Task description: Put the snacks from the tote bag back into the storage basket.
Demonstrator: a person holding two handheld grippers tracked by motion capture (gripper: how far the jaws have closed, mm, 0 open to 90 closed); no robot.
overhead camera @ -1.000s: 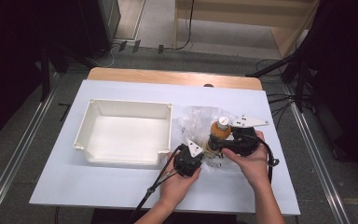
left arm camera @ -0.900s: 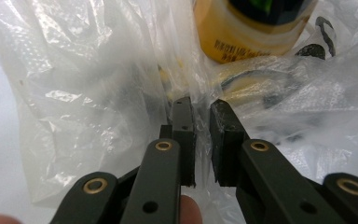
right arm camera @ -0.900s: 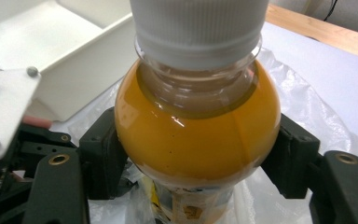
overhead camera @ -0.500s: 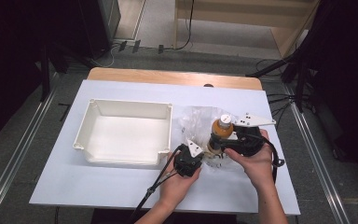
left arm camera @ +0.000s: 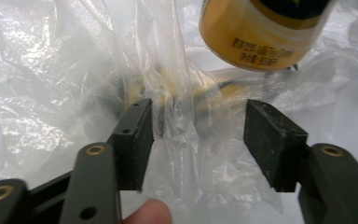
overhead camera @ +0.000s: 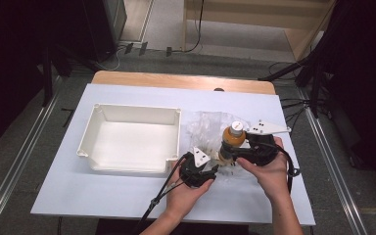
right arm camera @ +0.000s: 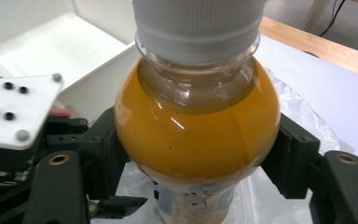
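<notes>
Unbagging looks in hand: left tool point(left arm camera: 198, 140), jaws just opening, stands slack around the plastic bag point(left arm camera: 74, 84); right tool point(right arm camera: 198, 154) clamps the juice bottle point(right arm camera: 198, 126) upright just beside it. Next, probably re-pinch the film lower and peel it away.

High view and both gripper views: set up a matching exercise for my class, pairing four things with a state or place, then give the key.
Things:
1. orange juice bottle
2. clear plastic bag
3. white tray
4. left gripper

States or places:
A. empty, at the table's left
B. jaws just opened, film between them
C. clamped upright by the right gripper
D. crumpled on the table under the bottle

Pairs: 1-C, 2-D, 3-A, 4-B
</notes>
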